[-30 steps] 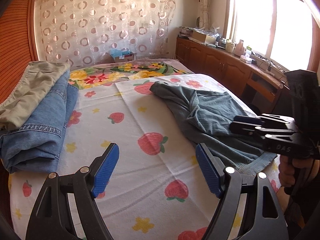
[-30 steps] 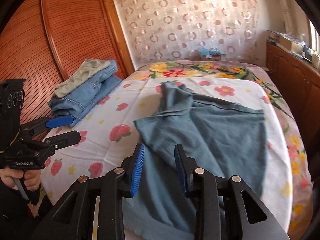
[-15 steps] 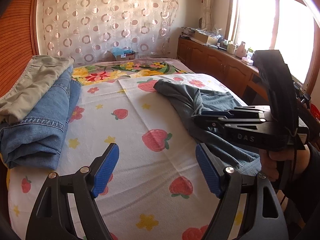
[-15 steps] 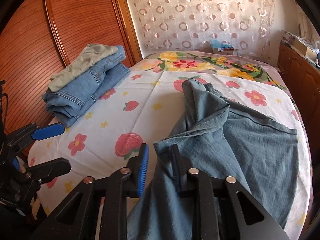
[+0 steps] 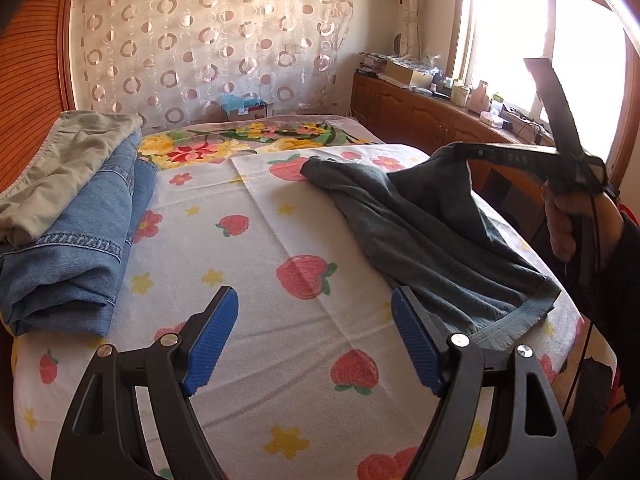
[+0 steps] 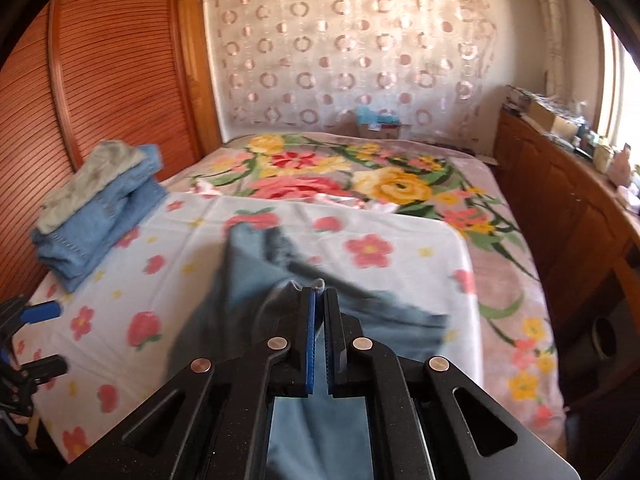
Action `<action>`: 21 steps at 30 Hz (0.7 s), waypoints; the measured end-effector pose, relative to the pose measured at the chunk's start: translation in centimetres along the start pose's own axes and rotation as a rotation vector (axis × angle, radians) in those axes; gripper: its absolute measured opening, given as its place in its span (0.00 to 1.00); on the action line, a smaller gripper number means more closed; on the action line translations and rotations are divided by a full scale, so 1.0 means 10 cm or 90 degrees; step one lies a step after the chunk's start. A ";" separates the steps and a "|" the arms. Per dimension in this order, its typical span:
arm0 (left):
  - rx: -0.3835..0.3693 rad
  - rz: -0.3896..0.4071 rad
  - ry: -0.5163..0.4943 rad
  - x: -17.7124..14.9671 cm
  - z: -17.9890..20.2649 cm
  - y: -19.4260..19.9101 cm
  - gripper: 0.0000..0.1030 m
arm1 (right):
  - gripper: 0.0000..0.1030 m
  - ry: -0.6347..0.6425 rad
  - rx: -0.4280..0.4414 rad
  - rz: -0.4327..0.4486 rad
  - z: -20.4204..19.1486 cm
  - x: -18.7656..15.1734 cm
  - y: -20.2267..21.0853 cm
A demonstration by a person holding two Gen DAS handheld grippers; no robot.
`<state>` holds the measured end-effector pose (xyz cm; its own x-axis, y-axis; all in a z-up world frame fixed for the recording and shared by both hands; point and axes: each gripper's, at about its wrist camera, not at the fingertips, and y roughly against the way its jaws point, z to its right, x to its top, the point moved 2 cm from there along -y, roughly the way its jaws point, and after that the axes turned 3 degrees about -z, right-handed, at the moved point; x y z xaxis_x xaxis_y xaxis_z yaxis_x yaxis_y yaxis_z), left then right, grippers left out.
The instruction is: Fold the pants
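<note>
Left wrist view: the left gripper (image 5: 314,336) hovers released at 6 o'clock; it should catch the teal pants' (image 5: 432,248) hem at 4 o'clock to spread them flat

Right wrist view: the right gripper (image 6: 319,308), tilted downward, clenches a lifted fold of the pants at centre

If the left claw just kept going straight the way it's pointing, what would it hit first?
Most likely the strawberry-print sheet on the bed. The open left claw angles down at bare sheet, with the grey-blue pants off to its right and the folded jeans to its left. Depth is hard to judge.
</note>
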<state>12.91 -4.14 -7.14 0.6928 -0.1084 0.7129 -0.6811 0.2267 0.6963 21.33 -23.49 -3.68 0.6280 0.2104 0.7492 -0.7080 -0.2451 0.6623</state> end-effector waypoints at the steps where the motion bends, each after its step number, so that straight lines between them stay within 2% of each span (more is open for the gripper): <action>1: 0.000 -0.001 -0.001 0.00 0.00 0.00 0.77 | 0.04 -0.007 -0.013 -0.003 0.07 0.02 -0.02; 6: 0.001 -0.003 0.003 -0.02 -0.01 -0.01 0.77 | 0.03 -0.041 -0.063 -0.021 0.28 0.03 -0.12; 10: 0.001 -0.007 0.002 -0.03 0.00 -0.04 0.77 | 0.03 -0.029 -0.103 -0.049 0.25 0.05 -0.30; 16: -0.001 -0.011 -0.006 -0.04 0.05 -0.04 0.77 | 0.04 -0.038 -0.136 -0.077 0.15 0.09 -0.46; 19: -0.004 -0.013 -0.010 -0.05 0.08 -0.05 0.77 | 0.09 -0.053 -0.107 -0.084 0.15 0.11 -0.38; 21: -0.006 -0.016 -0.012 -0.06 0.10 -0.05 0.77 | 0.17 -0.053 -0.106 -0.079 0.13 0.07 -0.26</action>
<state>12.64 -5.18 -7.81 0.7048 -0.1324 0.6969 -0.6615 0.2320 0.7131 24.04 -23.91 -4.86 0.7337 0.1485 0.6631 -0.6624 -0.0611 0.7466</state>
